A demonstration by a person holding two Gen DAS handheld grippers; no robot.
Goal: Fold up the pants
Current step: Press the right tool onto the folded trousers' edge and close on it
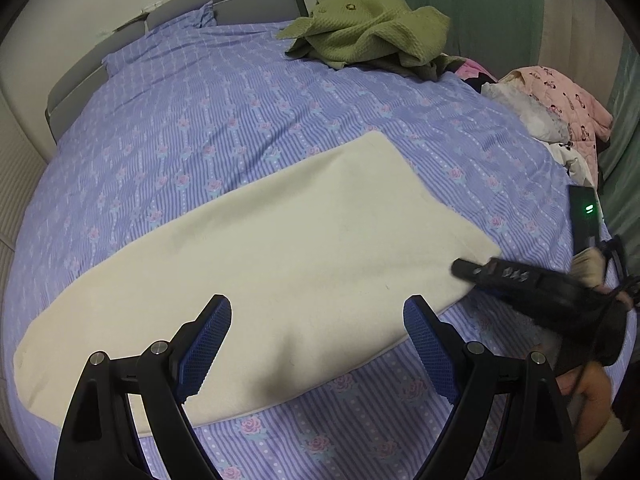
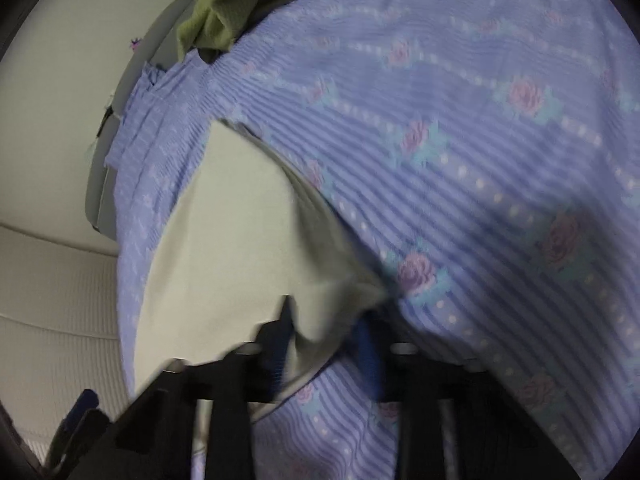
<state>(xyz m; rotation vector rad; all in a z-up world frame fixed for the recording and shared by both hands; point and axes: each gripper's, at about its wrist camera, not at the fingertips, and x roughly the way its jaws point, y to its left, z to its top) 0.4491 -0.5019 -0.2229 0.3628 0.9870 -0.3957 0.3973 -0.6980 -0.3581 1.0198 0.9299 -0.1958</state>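
Cream pants [image 1: 280, 240] lie flat and folded lengthwise on the blue flowered bed cover [image 1: 200, 120]. My left gripper [image 1: 318, 312] hovers open over the near edge of the pants, its blue pads [image 1: 212, 336] wide apart with nothing pinched. My right gripper [image 1: 460, 268] reaches in from the right to the pants' right corner. In the blurred right wrist view, that cream corner [image 2: 328, 316] is bunched between the blue pads [image 2: 370, 350] of the right gripper [image 2: 326, 332], which is shut on it. The rest of the pants [image 2: 232, 240] stretch away to the left.
A crumpled green garment [image 1: 368, 28] lies at the far side of the bed near the grey headboard [image 1: 224, 0]. Pink and white clothes [image 1: 560, 108] are heaped at the right edge. A black device with a green light [image 1: 586, 216] is beside them. Green curtains [image 1: 460, 0] hang behind.
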